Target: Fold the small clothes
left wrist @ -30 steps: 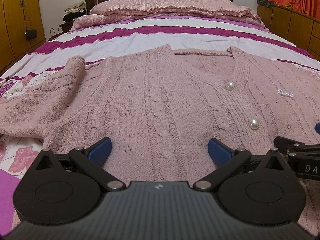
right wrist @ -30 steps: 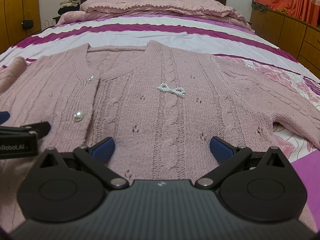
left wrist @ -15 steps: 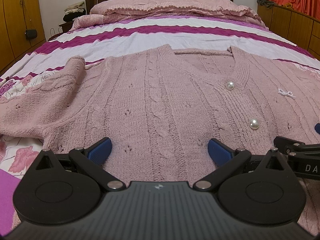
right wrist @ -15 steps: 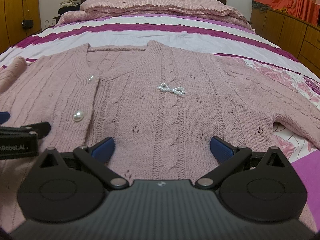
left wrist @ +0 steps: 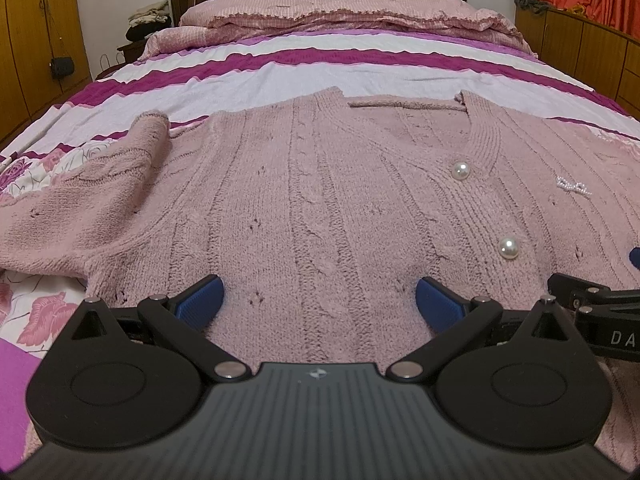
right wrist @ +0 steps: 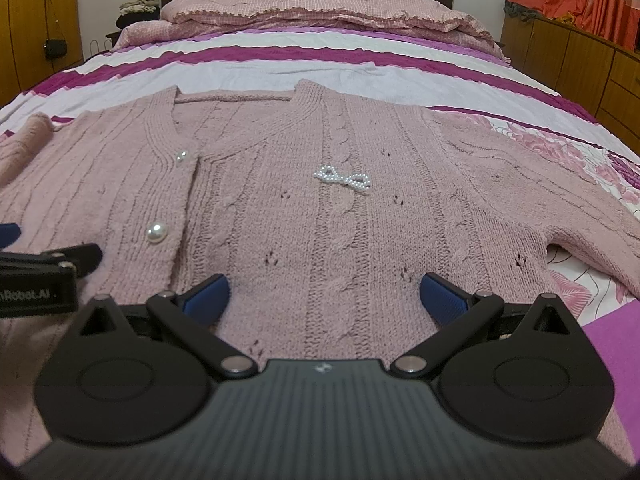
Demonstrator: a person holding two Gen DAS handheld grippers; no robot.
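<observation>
A pink cable-knit cardigan (left wrist: 320, 200) with pearl buttons (left wrist: 508, 248) lies flat and face up on the bed, its near hem toward me. It also shows in the right wrist view (right wrist: 340, 220), with a pearl bow (right wrist: 342, 176) on the chest. My left gripper (left wrist: 318, 300) is open over the cardigan's left half near the hem. My right gripper (right wrist: 324, 298) is open over the right half near the hem. The left sleeve (left wrist: 88, 200) lies bunched outward; the right sleeve (right wrist: 560, 200) stretches out to the right. Each gripper shows at the edge of the other's view.
The bed carries a striped purple and white sheet (left wrist: 320, 60) with floral print at the sides (right wrist: 580, 284). A pink folded quilt (left wrist: 340, 12) lies at the wooden headboard. Wooden wardrobes (left wrist: 36, 40) stand left, cabinets (right wrist: 580, 60) right.
</observation>
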